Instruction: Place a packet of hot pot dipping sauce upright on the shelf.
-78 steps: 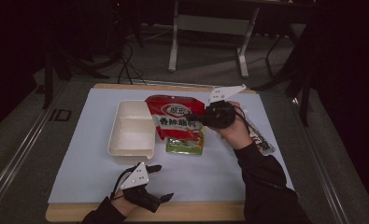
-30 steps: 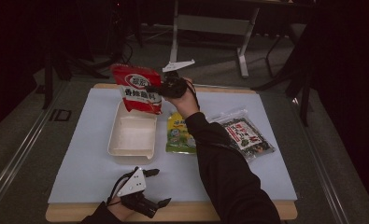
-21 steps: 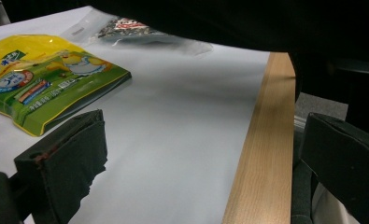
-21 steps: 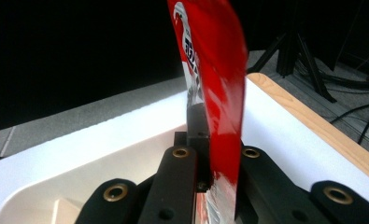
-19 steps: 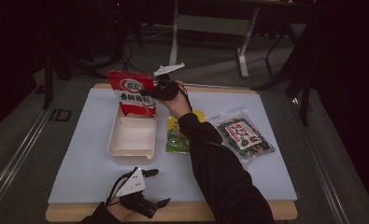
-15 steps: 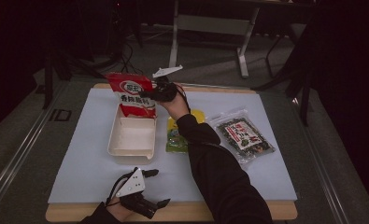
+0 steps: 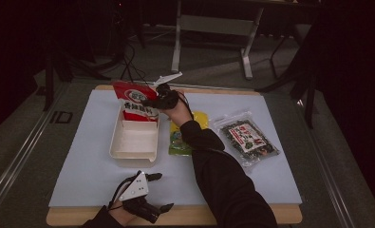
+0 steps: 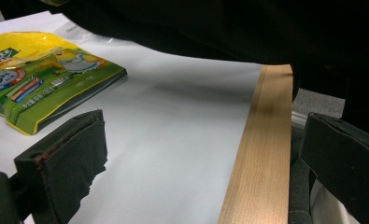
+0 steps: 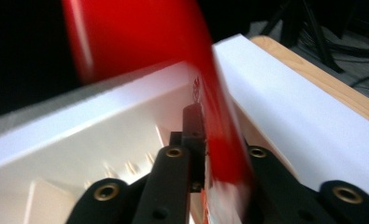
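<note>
A red snack packet [image 7: 136,102] stands upright in the far end of the white tray [image 7: 133,142]. My right gripper [image 7: 149,102] grips its right edge; the jaws have just been opening slightly, with the packet still between them. In the right gripper view the red packet [image 9: 219,116] runs edge-on between the jaws of the right gripper [image 9: 205,140], above the tray's white wall [image 9: 102,126]. My left gripper [image 7: 165,191] rests near the table's front edge, open. The left gripper [image 8: 205,154] has nothing between its jaws.
A yellow-green packet [image 7: 182,137] lies right of the tray, partly under the right forearm, and the same yellow-green packet [image 8: 37,79] is at upper left. A clear seaweed packet [image 7: 246,137] lies farther right. A white mat [image 7: 80,156] covers the wooden table [image 8: 259,154].
The right gripper has carried the red packet left from the middle of the table and lowered it into the tray's far end. The left gripper has stayed put.
</note>
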Tool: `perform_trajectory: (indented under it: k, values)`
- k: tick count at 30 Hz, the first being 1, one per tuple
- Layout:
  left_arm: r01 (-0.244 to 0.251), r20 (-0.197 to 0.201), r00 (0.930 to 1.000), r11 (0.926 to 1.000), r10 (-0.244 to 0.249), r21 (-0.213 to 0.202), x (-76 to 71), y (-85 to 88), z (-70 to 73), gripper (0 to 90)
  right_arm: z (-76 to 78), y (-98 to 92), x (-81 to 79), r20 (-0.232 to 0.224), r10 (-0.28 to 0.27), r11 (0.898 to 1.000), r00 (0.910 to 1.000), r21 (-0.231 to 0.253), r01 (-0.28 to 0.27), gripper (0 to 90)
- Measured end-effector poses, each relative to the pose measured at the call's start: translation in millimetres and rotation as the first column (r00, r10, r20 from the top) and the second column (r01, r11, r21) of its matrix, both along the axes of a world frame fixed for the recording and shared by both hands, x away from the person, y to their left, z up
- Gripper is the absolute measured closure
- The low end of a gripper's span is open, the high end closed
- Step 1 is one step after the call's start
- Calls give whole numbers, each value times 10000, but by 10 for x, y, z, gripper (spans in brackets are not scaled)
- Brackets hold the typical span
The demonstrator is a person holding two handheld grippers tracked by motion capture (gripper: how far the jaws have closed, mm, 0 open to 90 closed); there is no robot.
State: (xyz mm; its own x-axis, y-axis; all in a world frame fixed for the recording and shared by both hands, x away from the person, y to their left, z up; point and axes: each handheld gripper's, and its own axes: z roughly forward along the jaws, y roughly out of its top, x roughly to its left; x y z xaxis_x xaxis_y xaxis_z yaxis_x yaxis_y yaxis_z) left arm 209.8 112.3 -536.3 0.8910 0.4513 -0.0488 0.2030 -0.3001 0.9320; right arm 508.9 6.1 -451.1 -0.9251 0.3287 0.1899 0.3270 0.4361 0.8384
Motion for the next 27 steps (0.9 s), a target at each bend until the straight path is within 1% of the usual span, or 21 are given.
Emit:
perform_trajectory:
  k: [1, 3, 5, 7, 8, 10, 13, 14, 15, 16, 17, 19, 22, 23, 25, 27]
  values:
    - [17, -2, 10000, 10000, -17, -6, -1, -1, 1, 21, 5, -6, -13, 73, 40, 9999, 10000, -163, -39, 807]
    - [55, 25, 10000, 10000, -55, 35, -5, -4, 2, 20, 18, -34, -35, 155, 5, 9994, 9999, -335, 0, 782]
    - [73, 22, 10000, 10000, -73, 47, -8, -6, 3, 20, 34, -83, -54, 121, -42, 9996, 9999, -272, 46, 738]
    - [63, 49, 10000, 10000, -64, 66, -8, -11, 4, 20, 51, -130, -79, 271, -99, 9994, 9996, -314, 108, 686]
    - [63, 49, 10000, 10000, -64, 66, -8, -11, 4, 21, 51, -130, -79, 271, -99, 9994, 9996, -314, 108, 686]
    - [65, 61, 10000, 10000, -65, 71, -7, -15, 6, 20, 91, -216, -132, 435, -149, 9993, 9989, -349, 164, 660]
    - [79, 63, 9999, 9999, -79, 89, 0, -26, 4, 20, 126, -328, -184, 502, -246, 9993, 9984, -259, 259, 641]
    - [79, 63, 9999, 9999, -79, 89, 0, -26, 4, 20, 126, -328, -184, 502, -246, 9993, 9984, -259, 259, 641]
    - [93, 66, 9999, 9999, -93, 106, 1, -32, 3, 20, 143, -411, -207, 619, -313, 9991, 9976, -283, 331, 637]
    - [93, 66, 9999, 9999, -93, 106, 1, -32, 3, 20, 143, -411, -207, 619, -313, 9991, 9976, -283, 331, 637]
    - [94, 59, 9999, 9999, -95, 124, 2, -32, 1, 20, 147, -496, -217, 577, -408, 9988, 9975, -230, 422, 632]
    - [85, 51, 10000, 9999, -85, 147, 5, -31, -2, 20, 144, -580, -229, 585, -523, 9982, 9969, -247, 538, 630]
    - [86, 39, 10000, 9999, -87, 144, 7, -29, -3, 20, 142, -624, -236, 593, -581, 9978, 9965, -281, 598, 629]
    - [78, 50, 10000, 9999, -79, 151, 8, -29, -2, 20, 136, -769, -278, 643, -712, 9967, 9954, -351, 736, 629]
    - [79, 55, 10000, 9999, -79, 127, 10, -29, 2, 20, 139, -860, -308, 661, -797, 9959, 9946, -382, 824, 629]
    - [76, 56, 10000, 9999, -76, 112, 11, -29, 3, 20, 139, -860, -308, 661, -797, 9959, 9946, -382, 824, 629]
